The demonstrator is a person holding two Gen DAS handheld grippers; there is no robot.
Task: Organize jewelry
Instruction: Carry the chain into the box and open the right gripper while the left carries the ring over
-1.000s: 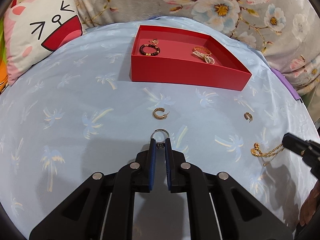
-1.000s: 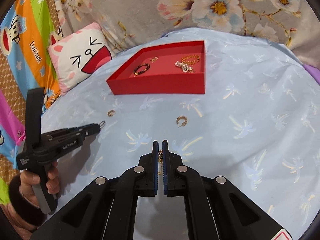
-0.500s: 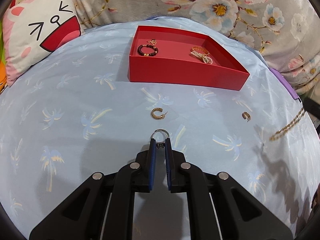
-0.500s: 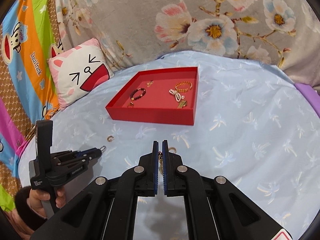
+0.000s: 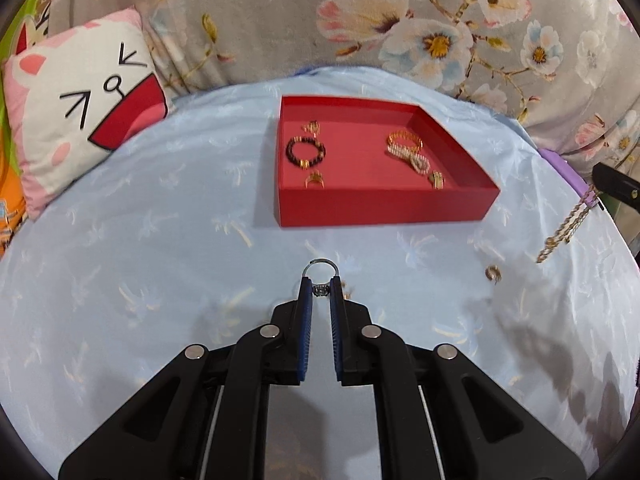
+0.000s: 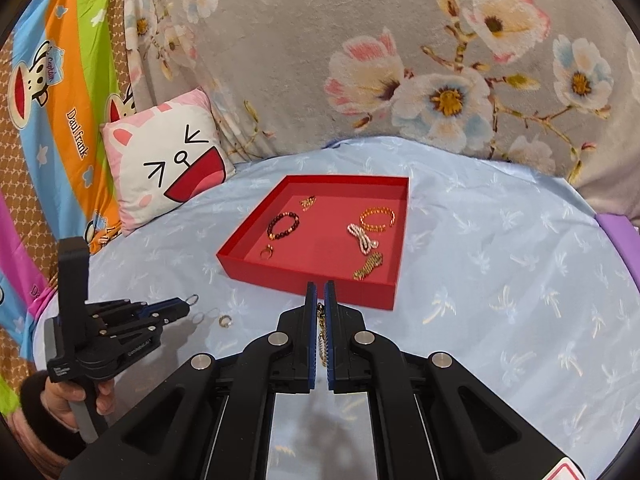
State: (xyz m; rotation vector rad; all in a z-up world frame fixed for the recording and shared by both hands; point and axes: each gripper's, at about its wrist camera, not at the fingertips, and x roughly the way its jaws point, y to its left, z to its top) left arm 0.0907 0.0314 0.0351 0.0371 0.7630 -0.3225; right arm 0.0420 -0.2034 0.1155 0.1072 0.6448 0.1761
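My left gripper [image 5: 320, 285] pinches the thin silver ring [image 5: 319, 271], red cardboard tray [image 5: 384, 204] straight ahead. My right gripper [image 6: 319, 289], nearer its front wall, clamps a dangling gold chain [image 6: 322, 336].

Home bedroom, by the look: bed w/ light-blue palm-print sheet [image 6: 500, 248], cartoon cat pillow [image 6: 168, 160] at the head, grey floral blanket [image 6: 360, 60] draped behind, striped kids' monkey-print fabric [image 6: 60, 92] at left. Red jewelry tray [image 6: 312, 280] on the sheet.
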